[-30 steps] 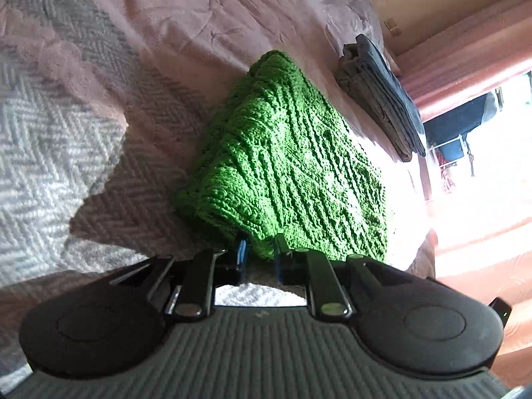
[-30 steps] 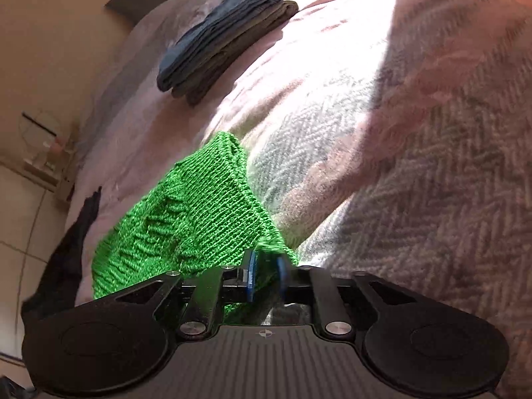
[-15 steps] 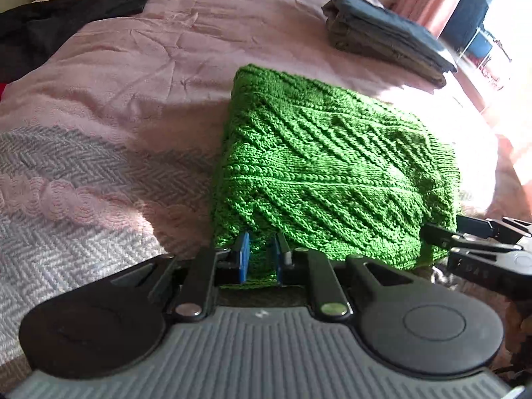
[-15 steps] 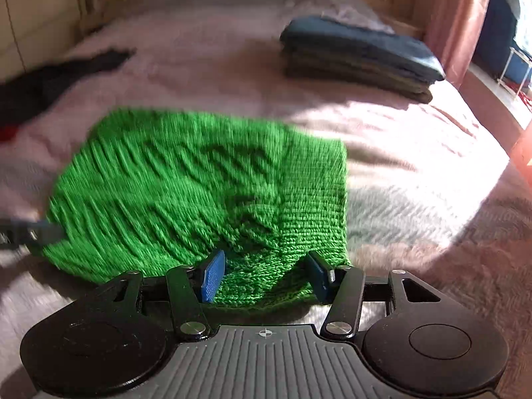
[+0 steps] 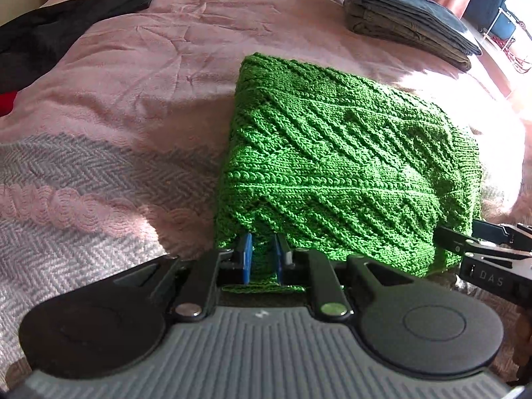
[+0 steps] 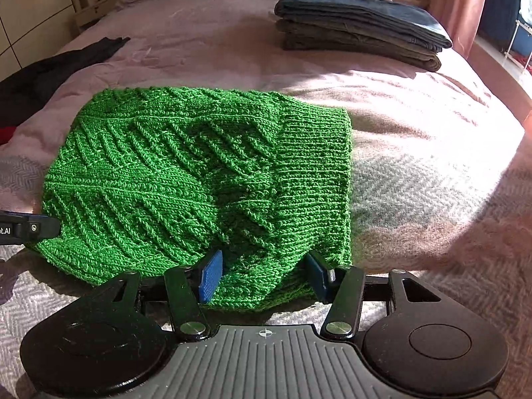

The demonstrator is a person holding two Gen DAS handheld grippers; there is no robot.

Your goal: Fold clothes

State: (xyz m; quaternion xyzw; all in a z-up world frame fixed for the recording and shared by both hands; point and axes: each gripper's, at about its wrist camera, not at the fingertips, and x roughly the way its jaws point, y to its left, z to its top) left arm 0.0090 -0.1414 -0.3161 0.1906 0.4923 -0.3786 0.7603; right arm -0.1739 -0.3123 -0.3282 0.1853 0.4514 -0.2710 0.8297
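**Green knit held at its near edge on a pink bed**

Green wool fills the gap between the left gripper's (image 5: 262,254) blue pads, which are drawn close together and pinch the near left corner of the sweater (image 5: 339,173). The right gripper (image 6: 262,274) has its jaws spread wide, one pad on each side of the sweater's near right edge; the knit lies between them, and whether they touch it cannot be told.

The sweater is folded into a thick, roughly square bundle with a raised diagonal pattern and a ribbed band along its right side. It lies on the bedspread (image 5: 159,66), which is pink with a grey herringbone band near the grippers. Sunlight falls across the bed's right half.

Beyond the sweater, well apart and toward the far right, sits a stack (image 6: 359,23) of folded dark blue and grey clothes. At the far left lies a loose black garment (image 5: 66,16), with a bit of red cloth (image 5: 6,103) beside it.
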